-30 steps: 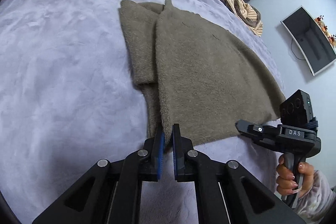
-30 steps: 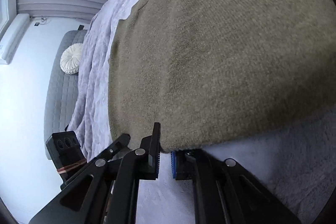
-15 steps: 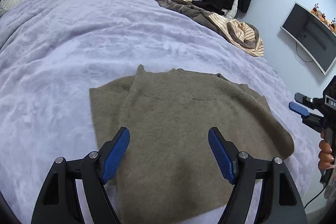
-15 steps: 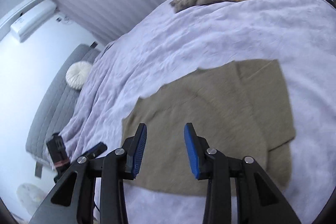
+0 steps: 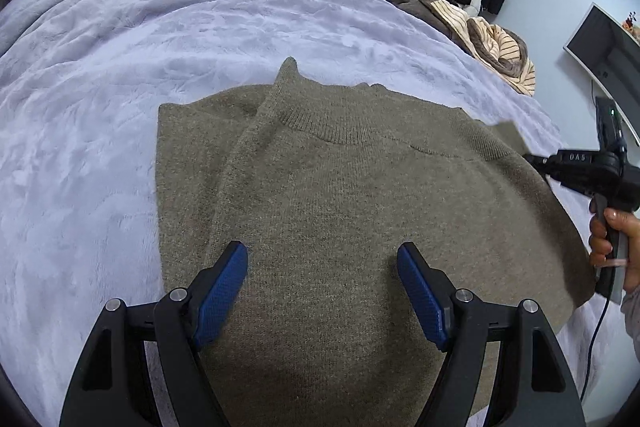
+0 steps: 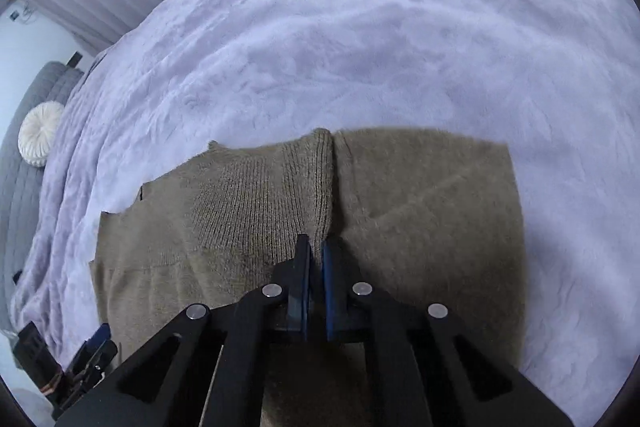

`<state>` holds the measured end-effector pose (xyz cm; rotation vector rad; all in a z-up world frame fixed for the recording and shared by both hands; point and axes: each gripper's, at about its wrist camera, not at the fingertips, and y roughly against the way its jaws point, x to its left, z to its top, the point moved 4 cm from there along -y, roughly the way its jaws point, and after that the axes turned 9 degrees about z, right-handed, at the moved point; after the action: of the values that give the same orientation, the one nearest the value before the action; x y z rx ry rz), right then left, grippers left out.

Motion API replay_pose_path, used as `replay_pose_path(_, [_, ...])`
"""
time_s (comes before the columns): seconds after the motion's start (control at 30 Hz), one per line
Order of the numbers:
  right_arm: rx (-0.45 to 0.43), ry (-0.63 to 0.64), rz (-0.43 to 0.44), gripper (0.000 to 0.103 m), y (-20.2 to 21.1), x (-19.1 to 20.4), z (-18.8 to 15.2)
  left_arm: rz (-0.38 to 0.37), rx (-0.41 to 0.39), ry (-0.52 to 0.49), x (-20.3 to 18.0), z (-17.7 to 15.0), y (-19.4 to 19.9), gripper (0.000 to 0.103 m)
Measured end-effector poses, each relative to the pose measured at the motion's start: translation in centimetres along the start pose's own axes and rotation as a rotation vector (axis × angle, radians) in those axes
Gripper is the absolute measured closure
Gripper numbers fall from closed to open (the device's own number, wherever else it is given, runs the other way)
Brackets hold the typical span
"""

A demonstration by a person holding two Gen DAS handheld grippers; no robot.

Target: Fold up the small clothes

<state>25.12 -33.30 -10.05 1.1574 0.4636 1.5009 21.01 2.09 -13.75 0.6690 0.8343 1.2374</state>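
olive-brown knit sweater [image 5: 360, 211] lies folded flat on lilac blanket [image 5: 120, 67].

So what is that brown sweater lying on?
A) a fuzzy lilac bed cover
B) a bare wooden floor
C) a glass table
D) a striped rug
A: the brown sweater lies spread flat on the fuzzy lilac bed cover, which shows around it on the left and far sides in both wrist views.

The only text that can be read is "DAS", in small white letters on the black body of the right gripper [image 5: 538, 159], seen from the left wrist camera.
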Motion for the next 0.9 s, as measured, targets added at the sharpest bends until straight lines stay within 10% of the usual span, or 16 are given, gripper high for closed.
replay_pose_path(0.3, [-0.066,-0.079,-0.112,0.087,0.6,-2.2,1.9,0.020,-0.004,-0.035,-0.6,0.8,1.1,0.023])
replay_pose_path(0.47, [-0.107,0.004,0.063,0.087,2.8,1.9,-0.7,-0.007,-0.056,-0.073,-2.0,5.0,0.9,0.023])
replay_pose_path(0.6, [-0.064,0.003,0.004,0.087,0.0,0.6,-2.6,0.081,0.035,-0.030,-0.5,5.5,-3.8,0.023])
replay_pose_path(0.73, [-0.174,-0.134,0.142,0.100,-0.8,-4.3,-4.1,-0.053,0.003,0.053,1.7,4.4,-3.5,0.023])
replay_pose_path(0.9, [-0.197,-0.207,0.222,0.103,-0.6,-5.7,-4.4,0.115,0.017,0.044,4.1,4.2,-2.1,0.023])
